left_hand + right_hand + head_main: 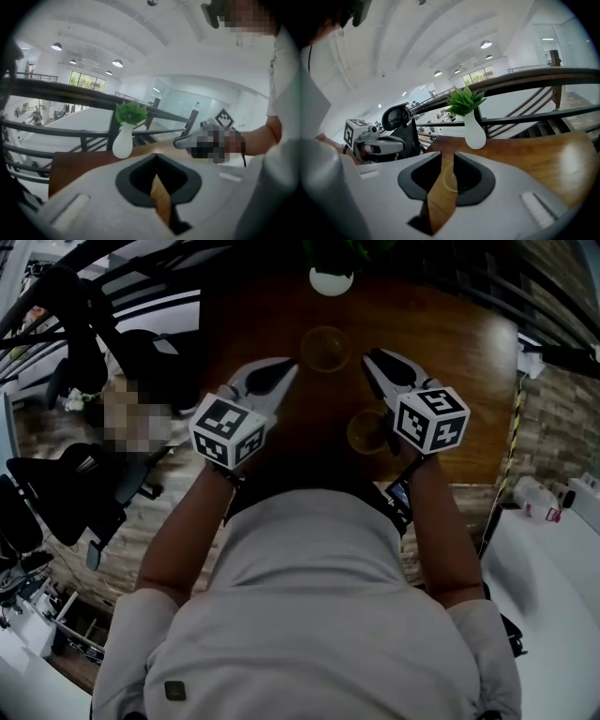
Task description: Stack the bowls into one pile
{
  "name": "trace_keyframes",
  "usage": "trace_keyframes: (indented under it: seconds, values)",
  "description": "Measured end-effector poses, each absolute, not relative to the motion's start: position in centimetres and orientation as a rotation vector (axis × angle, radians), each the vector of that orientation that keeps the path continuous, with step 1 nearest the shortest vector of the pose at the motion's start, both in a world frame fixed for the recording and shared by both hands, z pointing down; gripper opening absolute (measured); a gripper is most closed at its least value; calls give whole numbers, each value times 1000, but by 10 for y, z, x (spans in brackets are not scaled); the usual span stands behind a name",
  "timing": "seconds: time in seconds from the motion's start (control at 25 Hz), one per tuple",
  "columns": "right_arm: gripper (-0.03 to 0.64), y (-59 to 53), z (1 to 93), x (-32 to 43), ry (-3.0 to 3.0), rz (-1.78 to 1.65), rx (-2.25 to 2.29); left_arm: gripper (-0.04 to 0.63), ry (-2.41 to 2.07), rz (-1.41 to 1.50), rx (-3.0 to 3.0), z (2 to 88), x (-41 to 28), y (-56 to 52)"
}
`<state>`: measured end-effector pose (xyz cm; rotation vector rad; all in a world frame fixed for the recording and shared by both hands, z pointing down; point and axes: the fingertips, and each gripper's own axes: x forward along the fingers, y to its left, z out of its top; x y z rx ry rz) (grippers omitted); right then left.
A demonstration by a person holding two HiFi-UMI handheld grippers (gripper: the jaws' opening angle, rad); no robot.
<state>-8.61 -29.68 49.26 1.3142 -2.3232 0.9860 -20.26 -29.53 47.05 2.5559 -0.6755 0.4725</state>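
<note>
Currently two bowls sit apart on a dark brown wooden table [469, 362], not yet stacked. One small clear amber-tinted bowl [325, 348] rests just in front of a white bulb-shaped vase of green leaves [331, 280]. A second clear bowl [366, 430] lies farther from the vase, toward the person, partly under the right gripper [372, 360]. The left gripper [286, 371] hovers beside the bowl nearest the vase, its fingers closed tip to tip on nothing. The right gripper's fingers stand slightly apart and empty, with a bowl on the table showing through the gap. The thin, see-through rims look hard to judge, so a pinch could slip or tip a bowl. A reach toward the vase could knock it over. Beyond the vase, a black metal railing [525, 79] runs past the table. Nothing lies between the grippers and the bowls.
</note>
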Motion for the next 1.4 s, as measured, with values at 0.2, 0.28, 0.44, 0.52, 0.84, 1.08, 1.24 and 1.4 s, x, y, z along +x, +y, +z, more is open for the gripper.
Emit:
trace_keyframes:
  seconds: [0.2, 0.28, 0.44, 0.52, 0.84, 1.08, 1.24, 1.4]
  values:
    - [101, -306, 526, -71, -2283, 1058, 1274, 5, -675, 506, 2527, 494, -190, -306]
    - [104, -309, 543, -65, -2260, 1084, 1265, 5, -678, 514, 2515, 504, -187, -310]
    - [107, -315, 580, -64, -2213, 1145, 1244, 5, -695, 520, 2482, 527, -191, -317]
    - [107, -317, 593, -67, -2197, 1172, 1234, 5, -696, 524, 2468, 536, -192, -319]
    - [109, -322, 639, -79, -2148, 1215, 1193, 5, -685, 533, 2424, 575, -193, -321]
    - [112, -321, 665, -78, -2102, 1258, 1203, 5, -672, 568, 2422, 594, -188, -321]
    - [112, -322, 680, -80, -2082, 1279, 1191, 5, -671, 565, 2403, 604, -188, -323]
    - [106, -323, 691, -81, -2066, 1296, 1184, 5, -658, 570, 2393, 610, -187, -321]
